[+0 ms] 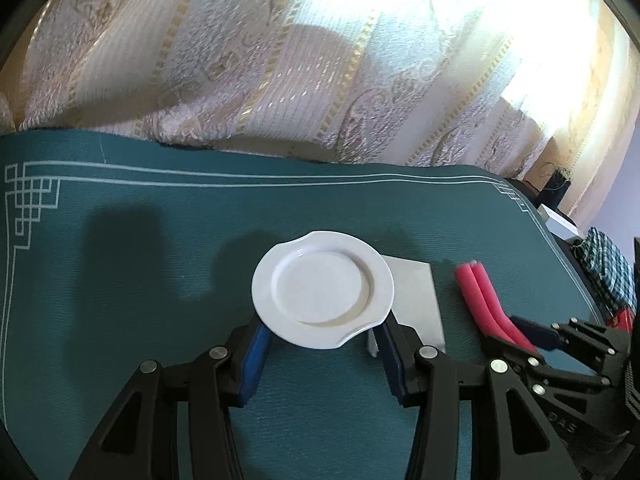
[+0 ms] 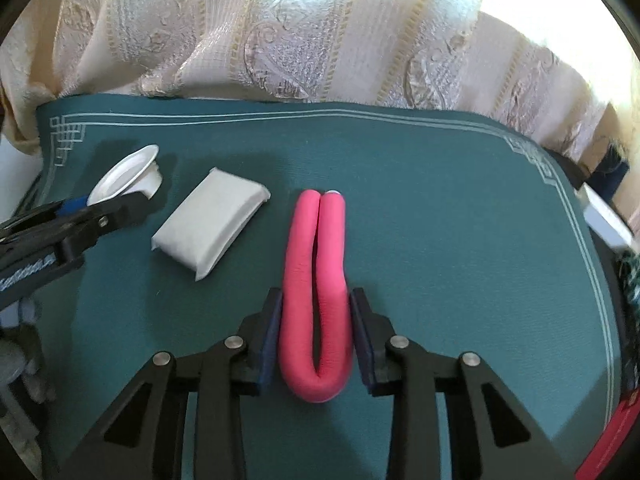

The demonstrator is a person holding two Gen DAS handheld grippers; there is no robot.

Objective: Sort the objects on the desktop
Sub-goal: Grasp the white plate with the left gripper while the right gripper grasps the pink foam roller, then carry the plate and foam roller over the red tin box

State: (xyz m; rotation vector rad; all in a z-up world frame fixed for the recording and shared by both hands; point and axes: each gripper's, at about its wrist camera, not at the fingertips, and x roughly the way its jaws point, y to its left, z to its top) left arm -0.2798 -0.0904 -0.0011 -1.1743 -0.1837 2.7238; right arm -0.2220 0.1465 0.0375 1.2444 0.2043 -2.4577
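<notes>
A white plate is held by its near rim between the fingers of my left gripper, raised above the green mat; in the right wrist view the plate is tilted, off the mat. A white packet lies flat on the mat, partly under the plate in the left wrist view. A pink foam rod bent into a U lies on the mat. My right gripper is shut on its two legs near the bend. It also shows in the left wrist view.
A green mat with a white border covers the table. A patterned curtain hangs close behind the far edge. Checked cloth and a red item lie off the mat's right side.
</notes>
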